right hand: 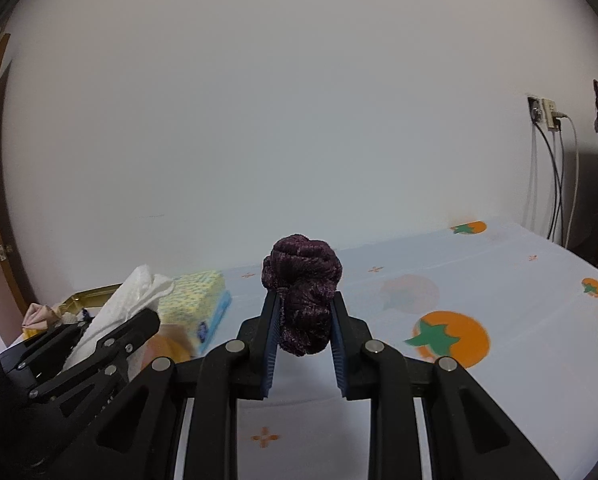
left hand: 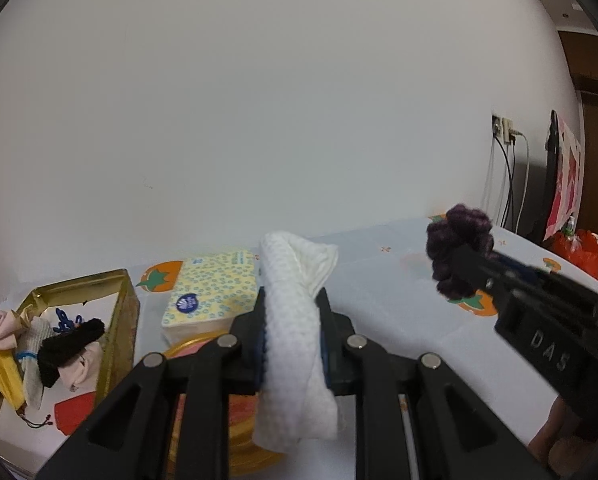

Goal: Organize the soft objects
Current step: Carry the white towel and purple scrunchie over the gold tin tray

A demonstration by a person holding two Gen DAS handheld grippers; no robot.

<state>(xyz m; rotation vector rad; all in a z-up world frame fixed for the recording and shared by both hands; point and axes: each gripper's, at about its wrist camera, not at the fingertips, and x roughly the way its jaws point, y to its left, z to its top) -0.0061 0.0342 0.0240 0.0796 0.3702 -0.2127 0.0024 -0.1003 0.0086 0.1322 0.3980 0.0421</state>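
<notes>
White cloth (left hand: 295,332) is clamped in the left gripper (left hand: 293,334) just right of the gold tin (left hand: 119,292), purple scrunchie (right hand: 303,300) pinched in the right gripper (right hand: 303,322) further right above the worktop (right hand: 499,300); either soft item could slip if jaws slacken.

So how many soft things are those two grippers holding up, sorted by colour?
White: 1, the folded white cloth in the left gripper
Dark purple: 1, the purple scrunchie in the right gripper
Total: 2
</notes>
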